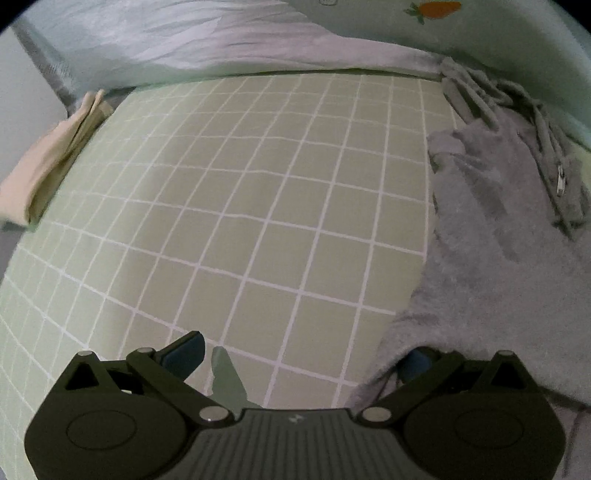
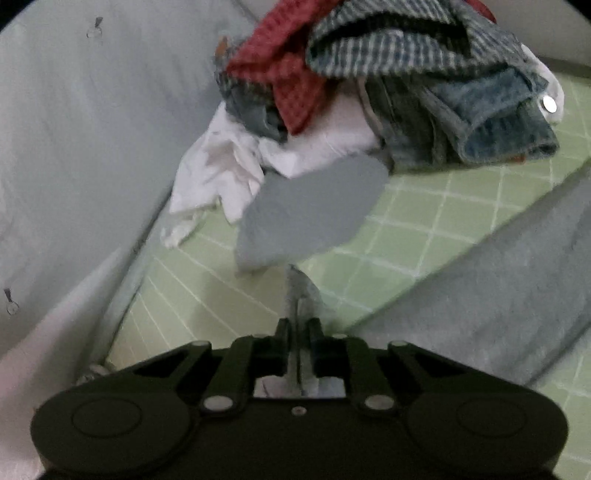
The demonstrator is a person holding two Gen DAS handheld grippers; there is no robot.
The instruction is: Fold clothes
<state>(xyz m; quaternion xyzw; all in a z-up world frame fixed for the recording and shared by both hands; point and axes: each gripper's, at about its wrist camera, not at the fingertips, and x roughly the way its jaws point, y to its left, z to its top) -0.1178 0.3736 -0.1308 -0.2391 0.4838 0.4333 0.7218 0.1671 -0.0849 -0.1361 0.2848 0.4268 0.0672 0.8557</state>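
Pinching only a thin fold of the grey fleece garment (image 2: 498, 280), your right gripper (image 2: 298, 332) has its jaws nearly closed on it, and that bite looks skinny. If you pull up or sideways fast, I'd guess the cloth slides out, since the rest of it lies heavy across the green checked bed sheet (image 2: 424, 218).

Your left gripper (image 1: 299, 356) is the opposite story: jaws wide, nothing pressed between them. One finger sits over bare sheet, the other is tucked at or under the garment's near edge (image 1: 517, 258), and I can't tell if it's really under the cloth. Close now and you might grab sheet along with fleece, or miss the edge altogether.

Watch the zipper pull (image 1: 560, 181) on the far side too; it could snag when the fabric drags.

Further out, the pile of unfolded clothes (image 2: 369, 74) sits just beyond the right gripper, so a wide swing could drag the white piece along. A folded beige cloth (image 1: 48, 166) lies at the left edge of the bed.

Writing-wise: no readable brand or label anywhere. Just an orange carrot print (image 1: 439, 9) on the pale bedding, plus a small mark on the left gripper's body too tiny to make out.
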